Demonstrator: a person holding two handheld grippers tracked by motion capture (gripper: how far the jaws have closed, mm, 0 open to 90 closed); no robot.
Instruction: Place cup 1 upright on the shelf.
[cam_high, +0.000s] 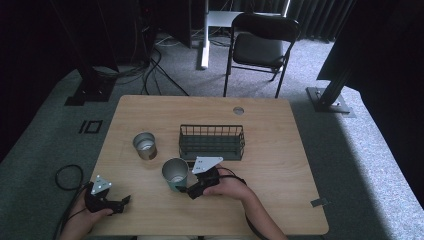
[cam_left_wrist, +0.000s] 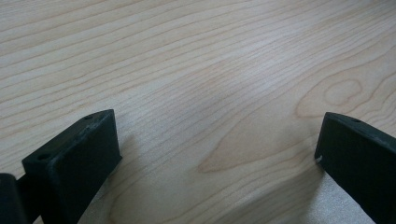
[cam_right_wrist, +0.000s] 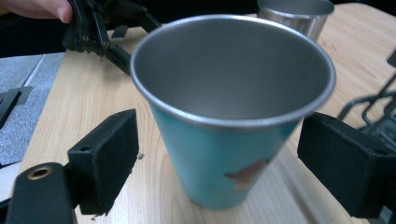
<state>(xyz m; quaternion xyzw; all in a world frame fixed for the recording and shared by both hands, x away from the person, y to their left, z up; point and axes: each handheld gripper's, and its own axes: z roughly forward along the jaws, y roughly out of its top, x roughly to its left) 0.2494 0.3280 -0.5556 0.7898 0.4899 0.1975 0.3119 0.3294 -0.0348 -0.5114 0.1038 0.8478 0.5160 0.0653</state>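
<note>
A teal cup (cam_high: 175, 172) with a steel inside stands upright near the table's front middle. My right gripper (cam_high: 186, 188) is open just right of it. In the right gripper view the teal cup (cam_right_wrist: 233, 60) stands between the jaws of my right gripper (cam_right_wrist: 218, 158), with a gap on each side and a small brown mark low on its wall. My left gripper (cam_high: 125, 201) rests open at the front left corner. In its own view my left gripper (cam_left_wrist: 217, 154) has just bare wood between the jaws.
A plain steel cup (cam_high: 144, 145) stands left of a dark wire basket (cam_high: 212, 142) at the middle of the wooden table (cam_high: 280, 165). Beyond the table are a black folding chair (cam_high: 260, 47), floor cables and stand feet.
</note>
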